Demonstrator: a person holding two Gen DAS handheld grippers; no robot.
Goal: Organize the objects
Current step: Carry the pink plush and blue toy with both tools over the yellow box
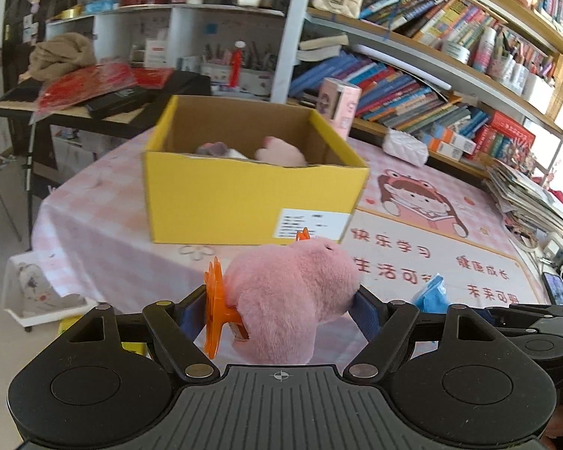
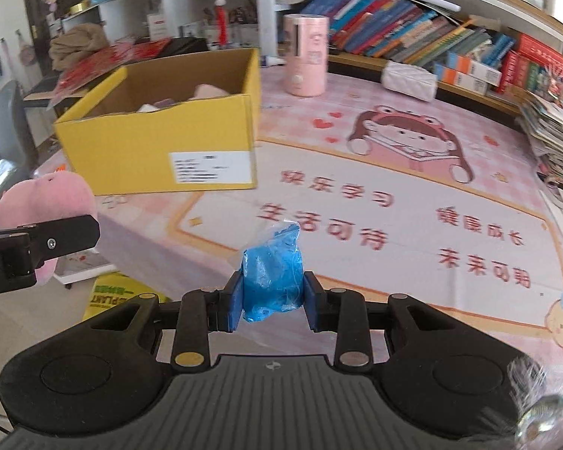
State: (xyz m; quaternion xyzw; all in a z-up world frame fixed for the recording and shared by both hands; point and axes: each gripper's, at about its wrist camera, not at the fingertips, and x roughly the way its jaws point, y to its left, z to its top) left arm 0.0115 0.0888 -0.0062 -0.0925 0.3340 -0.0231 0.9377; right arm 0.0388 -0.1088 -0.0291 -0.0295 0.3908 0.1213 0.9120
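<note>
Both claws are loaded: the left claw (image 1: pixel 281 309) is spread wide around a pink plush (image 1: pixel 292 292) with an orange clip (image 1: pixel 216 307) wedged at one pad, and the right claw (image 2: pixel 272 302) is pinched nearly closed on a crinkly blue bag (image 2: pixel 274 270). Both are short of the yellow box (image 1: pixel 244 187) on the surface (image 2: pixel 394 206). My worry is the plush squirming out since fur compresses, or the slick bag sliding free mid-carry.
</note>
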